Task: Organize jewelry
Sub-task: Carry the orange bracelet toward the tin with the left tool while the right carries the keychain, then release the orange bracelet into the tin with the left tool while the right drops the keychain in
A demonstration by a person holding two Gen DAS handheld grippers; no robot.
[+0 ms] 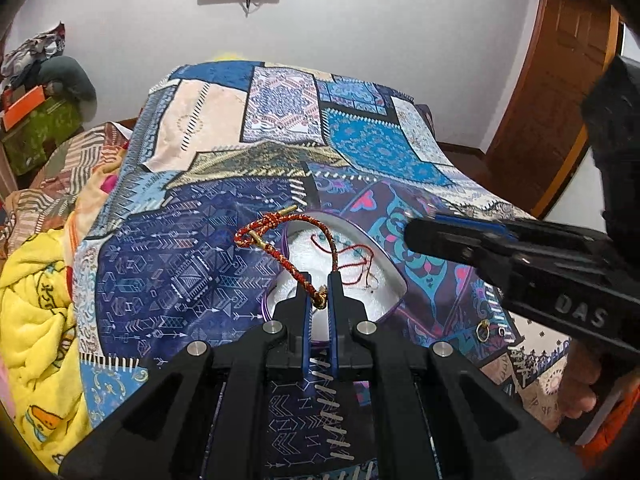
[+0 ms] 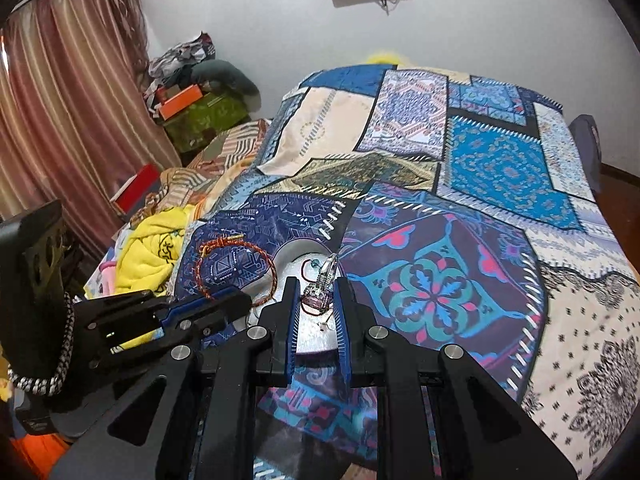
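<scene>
Left gripper [image 1: 321, 295] fingers pinch a braided red-gold cord bracelet [image 1: 280, 246] over a white-lined dish [image 1: 394, 276]; right gripper [image 2: 316, 300], embossed "DAS", clasps a glittery ring [image 2: 318, 294].

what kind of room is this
Most likely a bedroom in a home: a bed under a patchwork bedspread, a striped curtain at the window side, and piled clothes and boxes in the corner by the wall.

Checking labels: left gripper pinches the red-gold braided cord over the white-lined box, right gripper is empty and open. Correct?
Not quite. The right gripper isn't empty: the right wrist view shows its jaws closing on a pink-stoned ring. The rest holds: the left gripper pinches the braided cord over the white-lined box.
</scene>
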